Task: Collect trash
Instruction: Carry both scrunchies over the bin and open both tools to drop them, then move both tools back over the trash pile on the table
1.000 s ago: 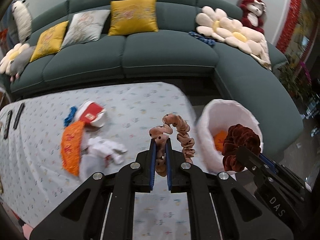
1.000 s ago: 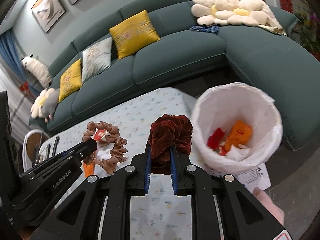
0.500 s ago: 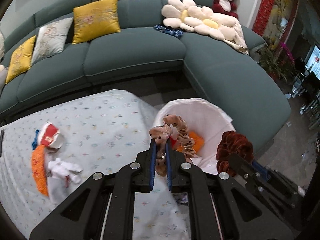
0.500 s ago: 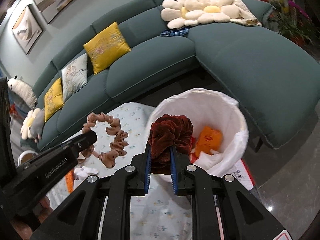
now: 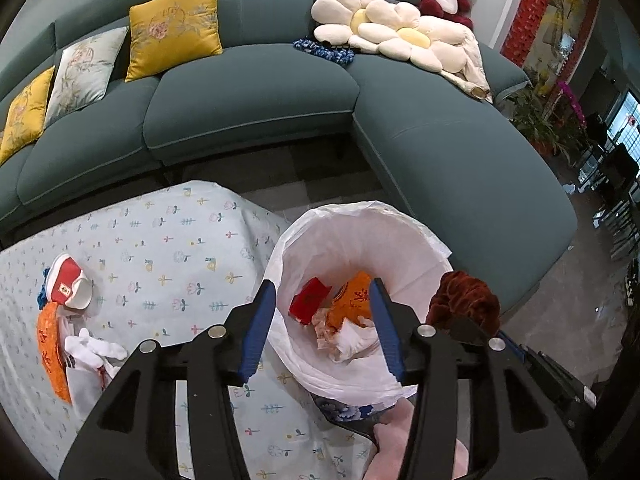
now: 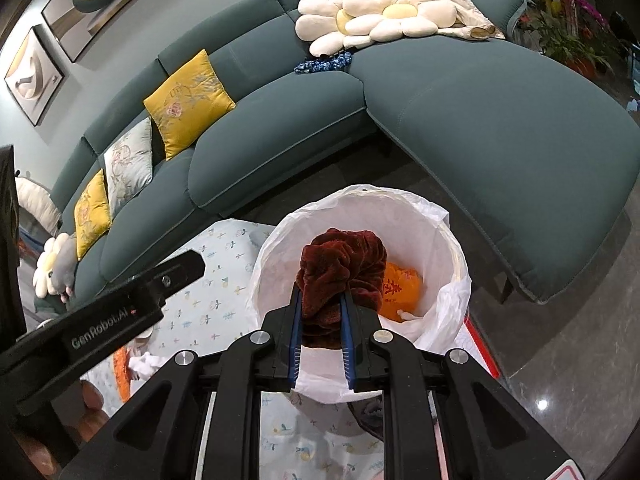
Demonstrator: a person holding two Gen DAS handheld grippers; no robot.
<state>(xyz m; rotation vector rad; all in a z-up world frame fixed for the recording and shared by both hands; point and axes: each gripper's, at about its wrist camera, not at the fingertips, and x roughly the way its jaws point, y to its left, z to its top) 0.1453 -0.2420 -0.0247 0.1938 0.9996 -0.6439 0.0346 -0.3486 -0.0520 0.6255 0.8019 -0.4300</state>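
Teal sofa (image 5: 248, 96) behind, bin (image 5: 420, 228) beside the table (image 5: 168, 248). My left gripper (image 5: 324, 328) jaws are opening over it, nothing between them. Right gripper (image 6: 320, 322) clamps the dark red scrunchie (image 6: 340, 268); I should centre over the bin, then release.

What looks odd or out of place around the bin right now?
A dark red velvet scrunchie, hardly trash, is clamped in the right gripper over the white-lined bin. A small pile of wrappers and tissue is on the tablecloth.
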